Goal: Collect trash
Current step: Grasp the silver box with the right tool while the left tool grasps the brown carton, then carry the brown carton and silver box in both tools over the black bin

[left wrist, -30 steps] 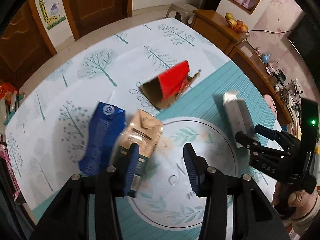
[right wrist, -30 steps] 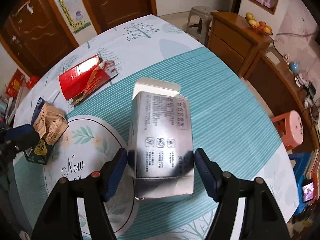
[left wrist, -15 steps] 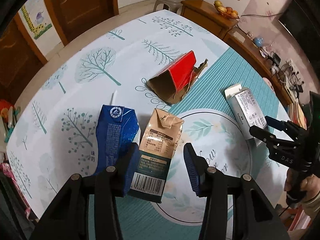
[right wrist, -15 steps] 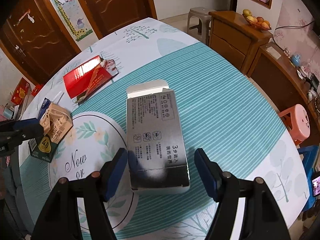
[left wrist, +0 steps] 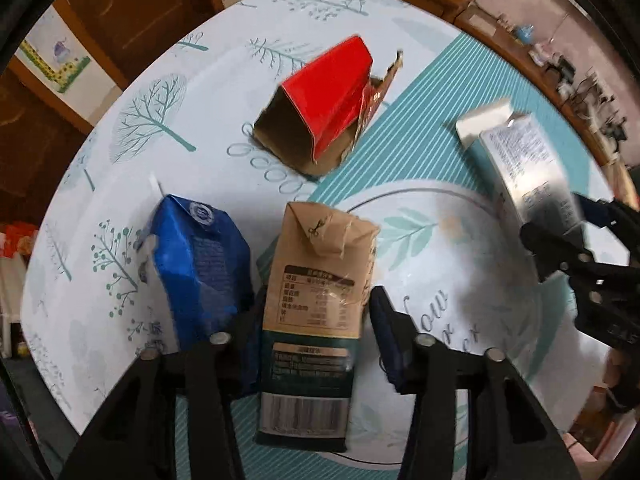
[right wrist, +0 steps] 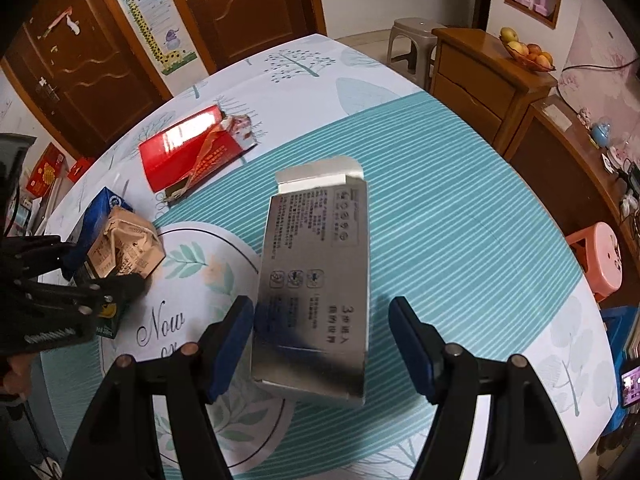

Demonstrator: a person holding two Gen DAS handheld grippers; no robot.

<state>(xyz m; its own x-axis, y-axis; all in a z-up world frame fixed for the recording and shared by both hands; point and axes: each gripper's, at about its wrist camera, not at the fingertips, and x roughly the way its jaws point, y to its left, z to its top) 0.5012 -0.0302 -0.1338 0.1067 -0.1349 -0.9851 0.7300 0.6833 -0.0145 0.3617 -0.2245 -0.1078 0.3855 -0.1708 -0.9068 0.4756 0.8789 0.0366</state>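
A tan milk carton (left wrist: pixel 320 280) lies on the table (left wrist: pixel 132 184) between the fingers of my left gripper (left wrist: pixel 320 340), which points straight down over it. Its jaws are closing; the left pad is at the carton's side and a small gap shows at the right pad. A blue carton (left wrist: pixel 200 264) lies just left of it, and a torn red box (left wrist: pixel 324 108) lies farther back. My right gripper (right wrist: pixel 322 344) is open around the near end of a silver box (right wrist: pixel 316 280) that lies on the teal mat, with a gap on its right side.
The left gripper (right wrist: pixel 100 280) shows at the left edge of the right wrist view. Beyond the table's far edge are a wooden cabinet (right wrist: pixel 480 76) with a fruit bowl (right wrist: pixel 528 54), a beige stool (right wrist: pixel 412 36) and a pink stool (right wrist: pixel 600 252). Wooden doors stand behind.
My left gripper has come down over the tan carton, which now sits between its fingers, and the jaws have narrowed. The silver box looks slightly farther from the right gripper's pads.
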